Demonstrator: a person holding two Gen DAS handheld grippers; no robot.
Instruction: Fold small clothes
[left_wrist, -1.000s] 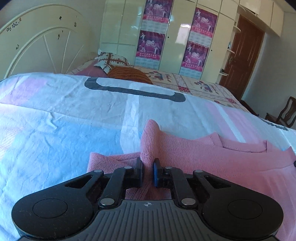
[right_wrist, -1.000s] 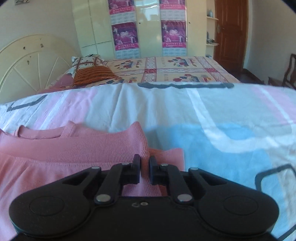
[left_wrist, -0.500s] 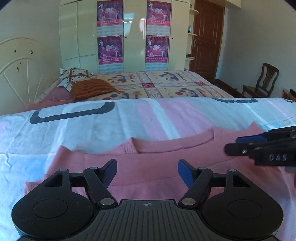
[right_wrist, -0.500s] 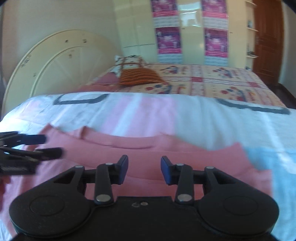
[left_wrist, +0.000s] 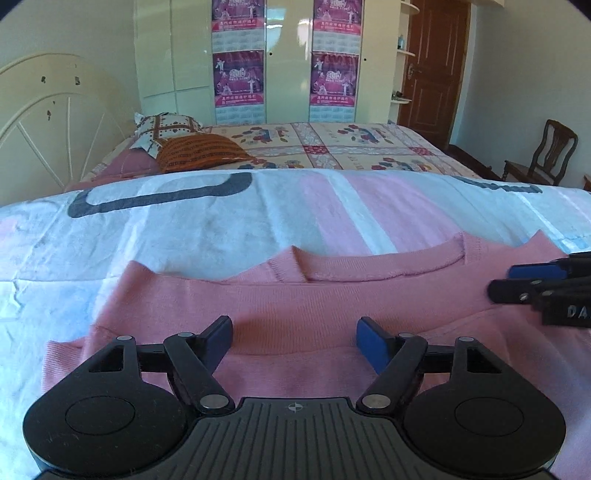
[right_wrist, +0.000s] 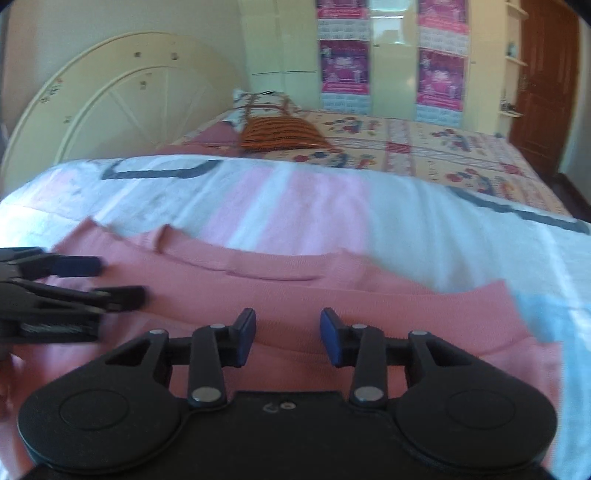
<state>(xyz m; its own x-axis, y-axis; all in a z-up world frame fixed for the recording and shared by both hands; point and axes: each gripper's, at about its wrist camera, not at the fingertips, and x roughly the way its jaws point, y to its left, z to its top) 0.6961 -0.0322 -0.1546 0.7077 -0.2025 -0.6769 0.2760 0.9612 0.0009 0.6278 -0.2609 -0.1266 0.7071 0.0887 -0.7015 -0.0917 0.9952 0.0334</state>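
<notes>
A pink knit sweater (left_wrist: 295, 299) lies flat on the bed sheet, neckline away from me, with both sleeves folded in over the body. It also shows in the right wrist view (right_wrist: 332, 295). My left gripper (left_wrist: 294, 338) is open and empty, just above the sweater's middle. My right gripper (right_wrist: 288, 334) is open and empty above the sweater too. The right gripper's fingers (left_wrist: 532, 284) reach in from the right edge of the left wrist view. The left gripper's fingers (right_wrist: 74, 284) reach in from the left of the right wrist view.
The sheet (left_wrist: 221, 221) is white with pink, blue and grey patches. Behind it is a bed with a floral cover (left_wrist: 332, 147), pillows (left_wrist: 199, 147) and a cream headboard (left_wrist: 44, 122). A wardrobe with posters (left_wrist: 284, 59), a door (left_wrist: 432, 62) and a chair (left_wrist: 546, 151) stand beyond.
Both grippers were shut on pinched sweater fabric a second ago. They have let go, opened wide and drawn back over the sweater, which now lies flat.
</notes>
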